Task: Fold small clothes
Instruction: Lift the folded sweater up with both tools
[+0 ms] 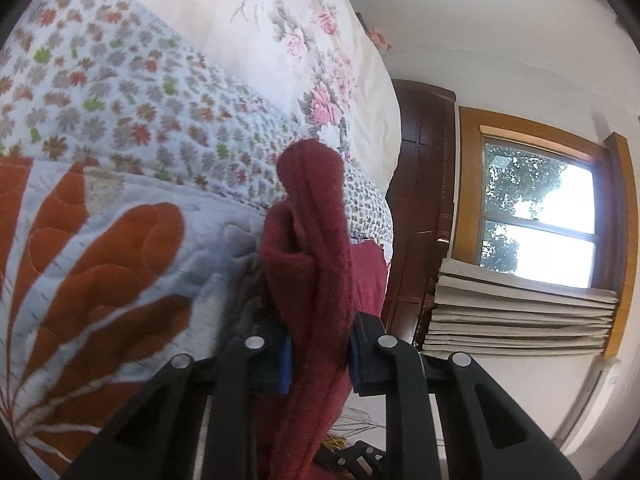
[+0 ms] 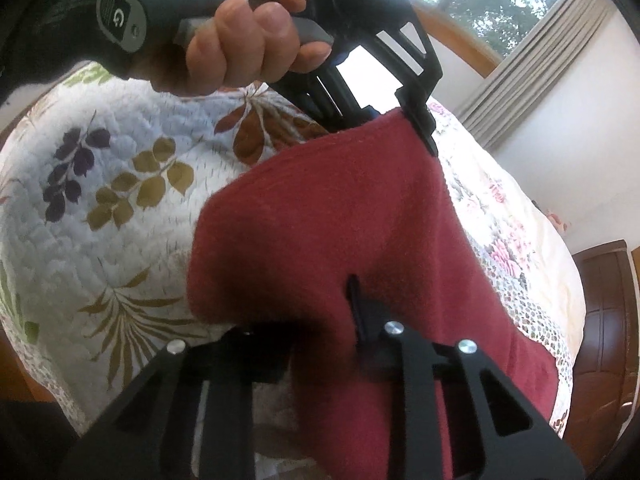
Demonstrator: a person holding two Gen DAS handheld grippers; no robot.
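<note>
- Red garment hangs stretched between both tools, lifted above the bed; fuzzy dark-red knit fabric.
- Left tool: jaws clamped on a bunched, ropy fold of the garment, w/ blue pads pressing either side. Cloth runs up and away from the jaws to a rounded end, plus more hanging below.
- Right tool: black fingers closed tight on the garment's near edge; one finger tip pokes over the cloth, the other is hidden under it.
- In right wrist view the left tool shows at top, w/ a hand wrapped round its grey handle and trigger squeezed; its jaw tips pinch the far top corner of the red cloth.
- Cloth spans roughly flat btw the two grips in that view, sagging to a rounded lobe on the left side.
- Bed below carries a quilted bedspread w/ leaf prints in brown, purple, olive; left wrist view shows its big orange leaf pattern and a small-flower border.
- Cream duvet w/ pink flowers lies further up the bed, beside the quilt.
- Dark wood headboard stands at bed's end; window w/ orange-brown frame nearby, pleated beige curtain gathered at its edge.
- Some wires and a black bracket are visible low in left wrist view; too blurred to say more.
</note>
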